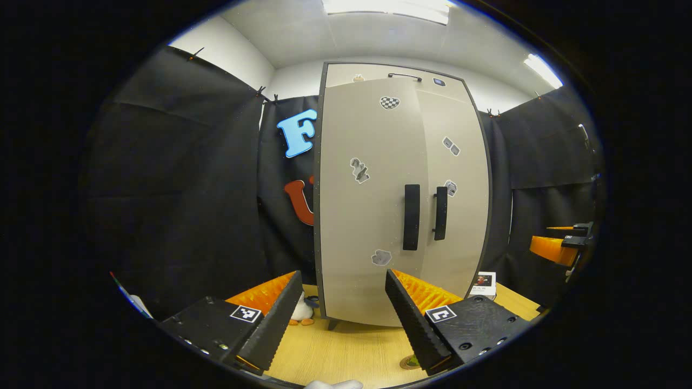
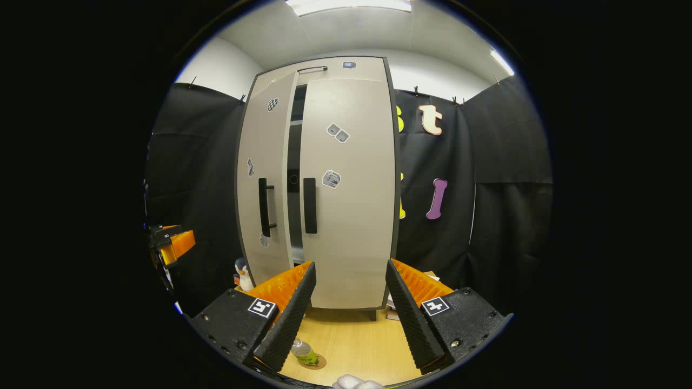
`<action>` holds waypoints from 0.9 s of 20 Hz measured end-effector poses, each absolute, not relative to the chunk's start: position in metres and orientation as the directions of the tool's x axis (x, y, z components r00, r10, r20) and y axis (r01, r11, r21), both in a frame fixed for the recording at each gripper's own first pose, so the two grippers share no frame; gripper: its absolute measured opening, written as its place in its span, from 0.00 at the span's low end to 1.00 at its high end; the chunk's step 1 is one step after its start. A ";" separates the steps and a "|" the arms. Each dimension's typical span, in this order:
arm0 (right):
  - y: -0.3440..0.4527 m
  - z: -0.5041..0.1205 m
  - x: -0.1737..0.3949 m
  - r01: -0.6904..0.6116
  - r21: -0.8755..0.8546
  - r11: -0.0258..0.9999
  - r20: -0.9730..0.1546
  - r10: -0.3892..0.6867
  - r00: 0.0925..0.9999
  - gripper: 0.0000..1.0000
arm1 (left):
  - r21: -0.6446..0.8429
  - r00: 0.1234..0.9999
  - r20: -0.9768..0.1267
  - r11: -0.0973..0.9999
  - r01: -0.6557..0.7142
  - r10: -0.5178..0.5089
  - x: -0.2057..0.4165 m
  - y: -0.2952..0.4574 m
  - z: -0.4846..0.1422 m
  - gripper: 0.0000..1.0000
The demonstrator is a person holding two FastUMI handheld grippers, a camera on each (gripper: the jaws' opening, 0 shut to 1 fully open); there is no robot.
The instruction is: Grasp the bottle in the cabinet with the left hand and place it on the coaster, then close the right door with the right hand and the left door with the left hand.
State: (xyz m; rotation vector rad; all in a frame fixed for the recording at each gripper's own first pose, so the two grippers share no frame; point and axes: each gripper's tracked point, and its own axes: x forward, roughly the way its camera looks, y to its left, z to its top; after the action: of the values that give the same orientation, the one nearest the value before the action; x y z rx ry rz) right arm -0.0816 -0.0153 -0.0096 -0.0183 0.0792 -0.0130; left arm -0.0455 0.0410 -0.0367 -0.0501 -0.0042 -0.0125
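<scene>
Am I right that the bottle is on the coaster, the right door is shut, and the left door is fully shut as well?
Not quite: the left door is ajar, with a dark gap beside the right door in the right gripper view. The bottle does stand on the coaster, and the right door looks shut.

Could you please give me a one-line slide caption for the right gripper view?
Open right claw faces the cabinet, left door ajar; bottle on the coaster.

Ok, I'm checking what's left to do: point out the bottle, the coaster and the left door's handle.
bottle point(image 2: 304, 352): right gripper view, its body.
coaster point(image 2: 321, 362): right gripper view, its rim right of the bottle.
left door's handle point(image 2: 263, 207): right gripper view, middle of the bar.
</scene>
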 end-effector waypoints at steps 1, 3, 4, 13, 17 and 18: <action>-0.016 -0.008 -0.081 0.014 -0.019 1.000 -0.076 -0.016 0.997 0.81 | -0.051 1.000 0.008 0.999 0.014 -0.014 -0.044 0.040 -0.036 0.94; -0.018 -0.007 -0.081 0.022 -0.023 1.000 -0.071 -0.023 0.997 0.81 | -0.051 1.000 0.007 0.999 0.018 -0.018 -0.041 0.038 -0.036 0.94; -0.020 -0.006 -0.080 0.025 -0.025 0.999 -0.068 -0.026 0.997 0.81 | -0.052 1.000 0.009 0.999 0.017 -0.017 -0.040 0.038 -0.035 0.94; -0.024 -0.006 -0.079 0.034 -0.021 0.999 -0.070 -0.035 0.997 0.81 | -0.038 0.999 0.001 0.998 0.041 -0.041 -0.032 0.022 -0.032 0.94; -0.020 -0.006 -0.079 0.025 -0.022 0.999 -0.061 -0.026 0.998 0.81 | -0.028 0.999 0.001 0.999 0.038 -0.038 -0.032 0.021 -0.032 0.94; -0.020 -0.005 -0.079 0.023 -0.023 0.999 -0.061 -0.024 0.998 0.81 | -0.029 0.999 0.001 0.999 0.036 -0.036 -0.032 0.021 -0.032 0.94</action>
State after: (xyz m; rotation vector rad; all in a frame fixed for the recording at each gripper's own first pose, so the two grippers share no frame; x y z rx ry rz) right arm -0.0790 -0.0196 -0.0054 -0.0228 0.0609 -0.0238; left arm -0.0318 0.0213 -0.0321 -0.0294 -0.0006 -0.0363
